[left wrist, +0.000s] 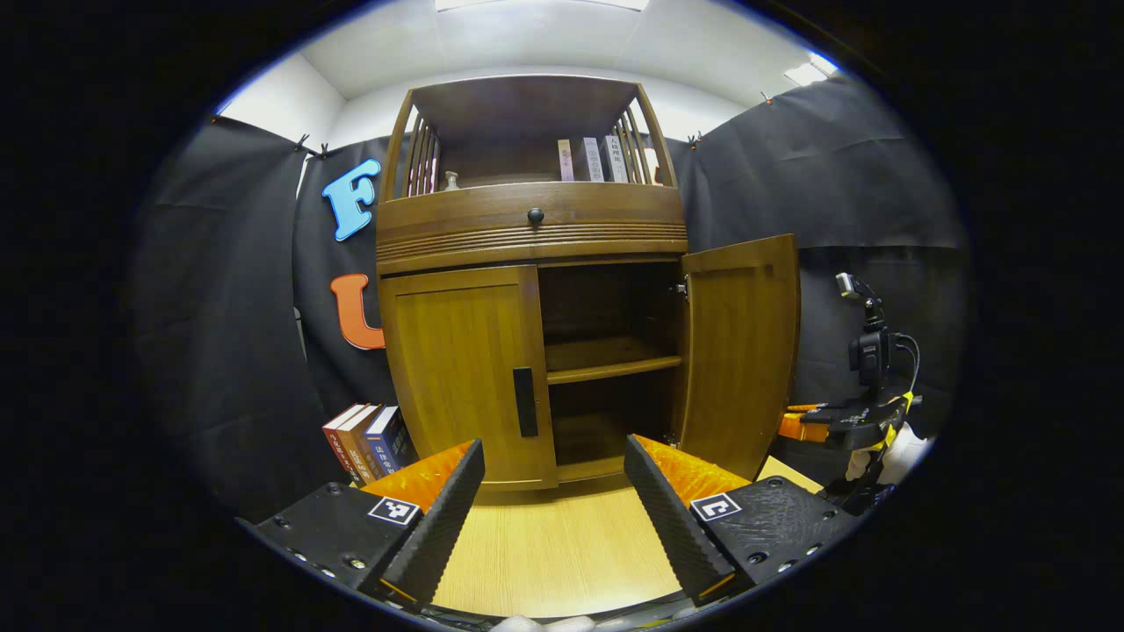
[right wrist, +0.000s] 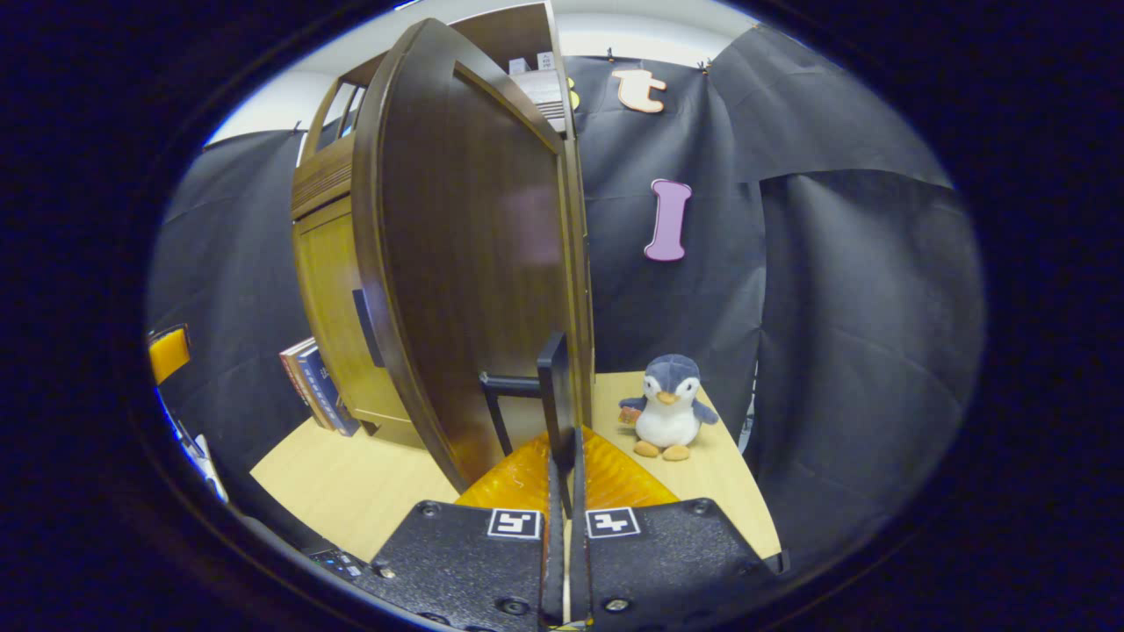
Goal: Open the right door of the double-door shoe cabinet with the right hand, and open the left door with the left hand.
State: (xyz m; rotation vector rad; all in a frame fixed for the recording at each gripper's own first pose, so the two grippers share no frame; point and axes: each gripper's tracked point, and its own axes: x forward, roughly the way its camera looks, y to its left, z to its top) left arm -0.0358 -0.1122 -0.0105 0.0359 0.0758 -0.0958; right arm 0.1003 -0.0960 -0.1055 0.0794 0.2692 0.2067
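Left gripper view: I am holding the left gripper [left wrist: 553, 491] with jaws spread, facing the brown wooden double-door shoe cabinet [left wrist: 531, 233] on the pale wood desk [left wrist: 553, 553]. Its left door [left wrist: 465, 373] is sitting closed; the right door [left wrist: 742, 347] is standing open.

Right gripper view: I am keeping the right gripper [right wrist: 562, 465] jaws pinching the black bar handle [right wrist: 555, 395]. I am judging the doors rigid and hinge-guided; the left door's black vertical handle [left wrist: 524, 401] is the sensible hold.
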